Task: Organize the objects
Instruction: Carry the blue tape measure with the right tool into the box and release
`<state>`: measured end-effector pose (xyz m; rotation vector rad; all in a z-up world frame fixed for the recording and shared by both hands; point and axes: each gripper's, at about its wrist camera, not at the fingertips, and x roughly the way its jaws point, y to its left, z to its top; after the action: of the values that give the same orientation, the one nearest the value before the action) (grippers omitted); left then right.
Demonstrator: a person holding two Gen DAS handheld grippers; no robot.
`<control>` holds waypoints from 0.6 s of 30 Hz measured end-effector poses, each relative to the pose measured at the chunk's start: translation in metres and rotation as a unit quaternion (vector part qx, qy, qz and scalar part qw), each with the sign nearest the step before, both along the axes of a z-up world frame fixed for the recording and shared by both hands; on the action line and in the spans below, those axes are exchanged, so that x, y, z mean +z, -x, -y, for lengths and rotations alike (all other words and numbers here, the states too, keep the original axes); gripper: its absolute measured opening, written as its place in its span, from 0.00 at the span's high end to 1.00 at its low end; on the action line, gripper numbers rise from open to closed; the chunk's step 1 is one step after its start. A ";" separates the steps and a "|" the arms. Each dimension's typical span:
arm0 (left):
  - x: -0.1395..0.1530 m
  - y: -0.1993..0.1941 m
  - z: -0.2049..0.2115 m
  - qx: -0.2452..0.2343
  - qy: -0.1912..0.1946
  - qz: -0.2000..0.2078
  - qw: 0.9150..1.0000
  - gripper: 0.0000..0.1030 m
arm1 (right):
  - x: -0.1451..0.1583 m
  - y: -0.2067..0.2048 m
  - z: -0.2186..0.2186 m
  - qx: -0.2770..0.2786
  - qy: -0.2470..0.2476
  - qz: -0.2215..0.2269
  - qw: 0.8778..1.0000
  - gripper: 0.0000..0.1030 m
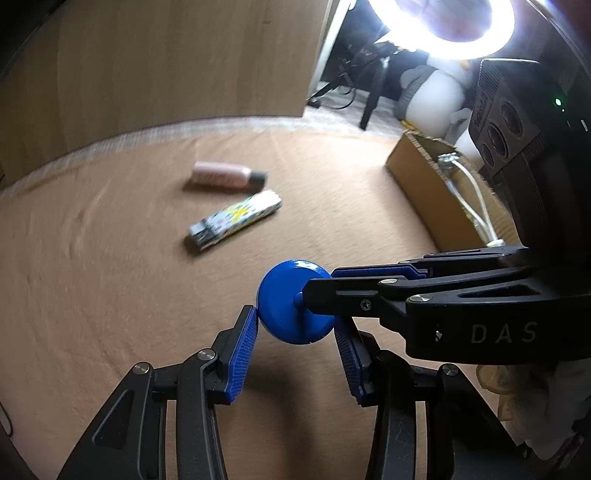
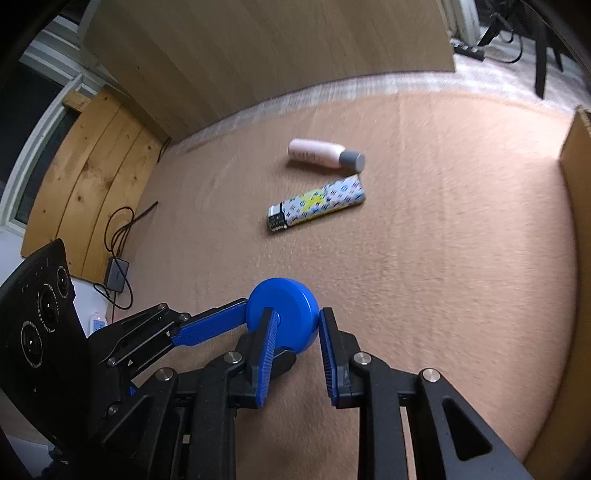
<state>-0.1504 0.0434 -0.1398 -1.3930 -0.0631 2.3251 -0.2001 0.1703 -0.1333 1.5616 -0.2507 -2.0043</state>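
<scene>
A blue disc with a small hub hangs above the tan mat. My right gripper is shut on it, one pad on each flat face. In the left wrist view the right gripper reaches in from the right. My left gripper stands open, with the disc between its fingertips and the pads just at the rim. One left finger shows in the right wrist view, and the other is hidden. Farther off lie a pink bottle with a grey cap and a patterned lighter.
A cardboard box holding a white cable stands at the mat's right edge. A wooden board rises behind the mat. A ring light glares at the top right. A power adapter with its cord lies off the left side.
</scene>
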 end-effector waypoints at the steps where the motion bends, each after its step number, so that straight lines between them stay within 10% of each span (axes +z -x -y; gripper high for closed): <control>1: 0.003 -0.001 -0.004 -0.002 -0.001 -0.002 1.000 0.56 | 0.005 -0.001 -0.006 -0.003 0.000 -0.005 1.000 0.79; 18: 0.062 -0.007 -0.142 -0.093 -0.022 -0.046 0.994 0.56 | 0.065 -0.018 -0.143 -0.088 -0.010 -0.068 0.994 0.79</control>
<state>-0.1430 0.1856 -0.0781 -1.2130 0.0401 2.2163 -0.1818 0.3128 -0.0680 1.4507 -0.3261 -2.2447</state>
